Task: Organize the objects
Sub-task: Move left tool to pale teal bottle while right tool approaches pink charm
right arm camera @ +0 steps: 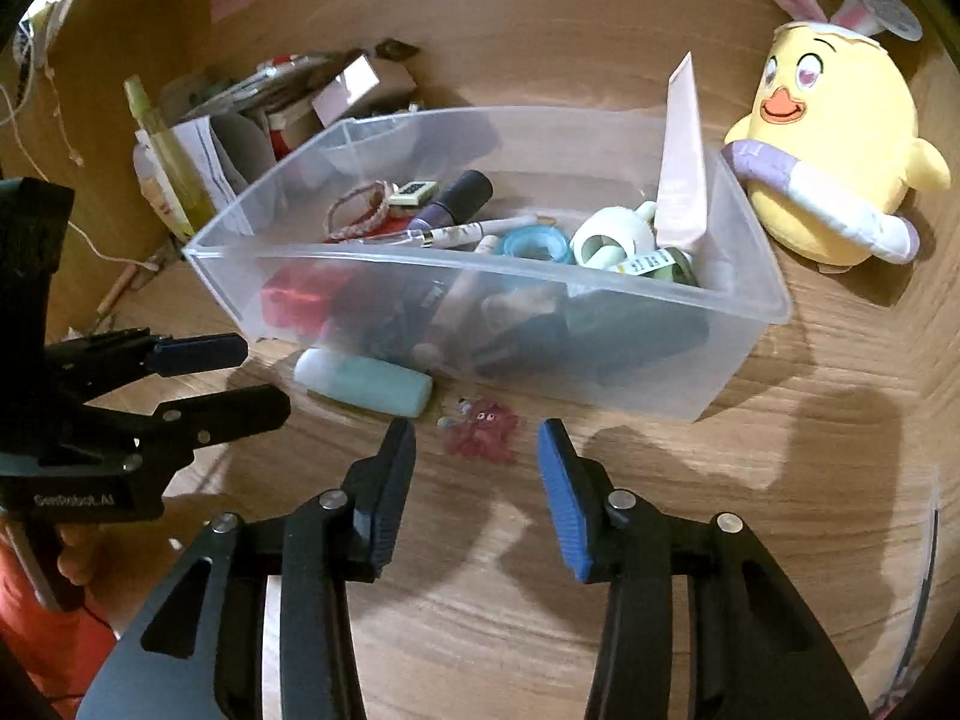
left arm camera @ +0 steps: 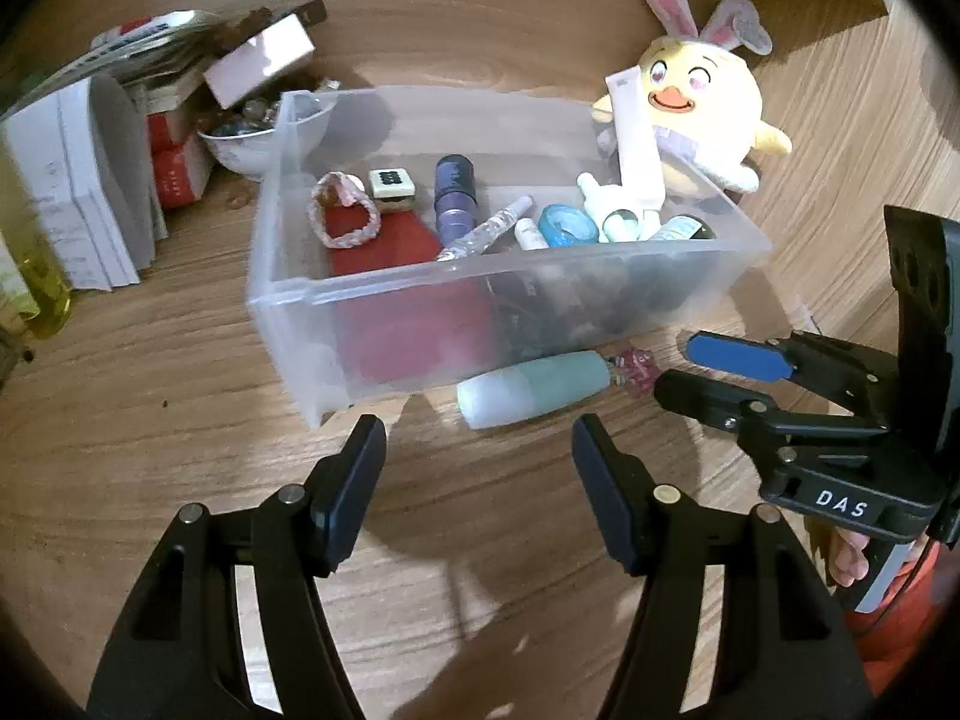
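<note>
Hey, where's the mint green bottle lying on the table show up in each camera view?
Left wrist view: the mint green bottle lies lower centre, just in front of the clear plastic bin, ahead of the open left gripper.
Right wrist view: the bottle lies left of centre, against the bin's front wall.
Shared landmark: the yellow chick plush beside the bin.

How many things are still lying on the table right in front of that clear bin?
2: a mint-green bottle on its side against the clear bin, and a small pink trinket beside it. The bin may hide others.
</note>
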Demonstrator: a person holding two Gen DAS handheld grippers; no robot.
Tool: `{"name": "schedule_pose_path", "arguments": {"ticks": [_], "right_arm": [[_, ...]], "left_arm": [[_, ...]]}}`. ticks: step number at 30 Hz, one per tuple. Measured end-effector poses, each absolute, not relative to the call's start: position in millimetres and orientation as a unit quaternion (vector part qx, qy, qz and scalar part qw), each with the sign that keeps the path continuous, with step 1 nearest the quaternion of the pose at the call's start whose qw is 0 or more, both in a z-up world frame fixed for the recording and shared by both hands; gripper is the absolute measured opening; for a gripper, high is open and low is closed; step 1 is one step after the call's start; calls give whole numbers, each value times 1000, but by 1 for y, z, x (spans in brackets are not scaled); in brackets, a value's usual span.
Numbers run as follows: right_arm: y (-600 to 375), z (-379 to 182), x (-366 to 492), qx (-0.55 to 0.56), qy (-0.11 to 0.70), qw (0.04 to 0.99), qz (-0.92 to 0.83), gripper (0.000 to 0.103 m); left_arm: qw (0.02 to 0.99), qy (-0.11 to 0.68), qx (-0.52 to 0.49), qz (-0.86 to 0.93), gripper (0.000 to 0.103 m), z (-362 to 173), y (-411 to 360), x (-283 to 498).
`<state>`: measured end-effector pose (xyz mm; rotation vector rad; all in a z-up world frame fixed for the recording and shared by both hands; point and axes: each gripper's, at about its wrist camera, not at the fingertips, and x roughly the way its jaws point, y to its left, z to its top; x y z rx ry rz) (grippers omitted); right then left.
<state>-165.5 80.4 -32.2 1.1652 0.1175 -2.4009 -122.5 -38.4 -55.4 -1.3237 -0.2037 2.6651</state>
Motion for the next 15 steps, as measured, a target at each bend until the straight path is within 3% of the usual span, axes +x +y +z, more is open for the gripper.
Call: {"name": "schedule_pose_path", "arguments": {"ticks": [8, 15], "right_arm": [[69, -40, -178, 435, 61, 234, -867, 21], [60, -43, -175, 431, 75, 247, -865, 18]], "left_arm": [[96, -58, -458, 882, 64, -65, -27, -139], [110, -64, -457, 880, 62, -66, -22, -143]]}}
